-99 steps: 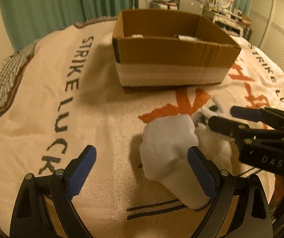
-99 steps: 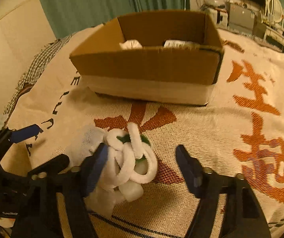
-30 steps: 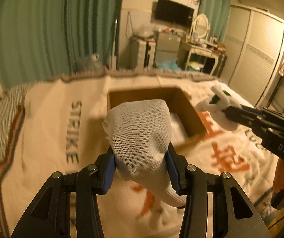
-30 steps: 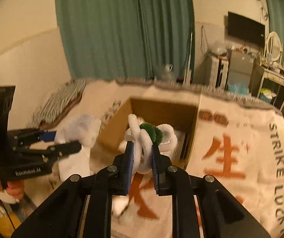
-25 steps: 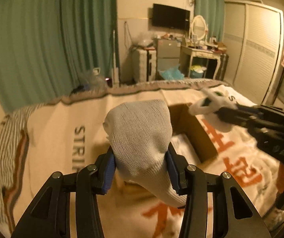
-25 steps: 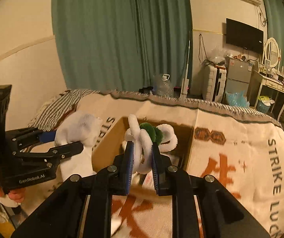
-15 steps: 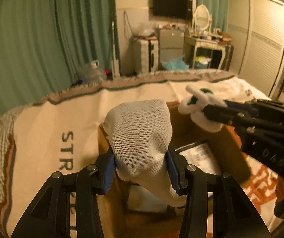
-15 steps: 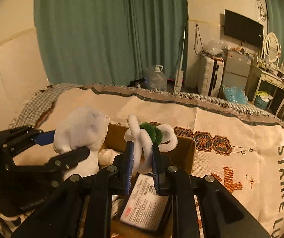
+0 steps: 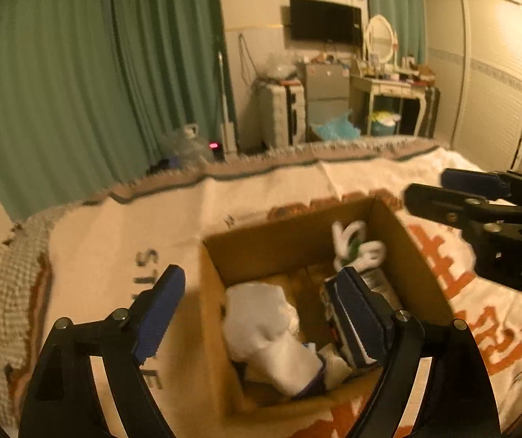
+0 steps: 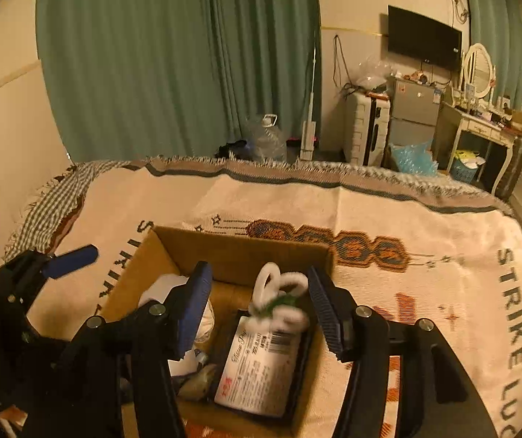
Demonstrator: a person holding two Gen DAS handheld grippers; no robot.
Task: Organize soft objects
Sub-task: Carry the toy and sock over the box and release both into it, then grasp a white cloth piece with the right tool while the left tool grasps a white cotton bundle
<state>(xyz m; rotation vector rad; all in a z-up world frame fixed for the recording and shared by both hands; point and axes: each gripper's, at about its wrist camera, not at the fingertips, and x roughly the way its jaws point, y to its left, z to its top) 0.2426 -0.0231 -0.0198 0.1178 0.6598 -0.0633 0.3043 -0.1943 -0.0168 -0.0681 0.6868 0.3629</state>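
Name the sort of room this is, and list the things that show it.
Most likely a bedroom: a blanket spread over what looks like a bed, a dressing table with an oval mirror, and a wall television.

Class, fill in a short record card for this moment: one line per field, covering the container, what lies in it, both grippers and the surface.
container: cardboard box, open top
contents: white sock; white-and-green looped toy; labelled packet
left gripper: open, above box, empty
right gripper: open, above box, empty
surface: printed blanket under box

Teal curtains [image 10: 180,58], wall television [image 10: 423,38], white vanity table [image 10: 480,127] with oval mirror [image 10: 478,69], warm dim light
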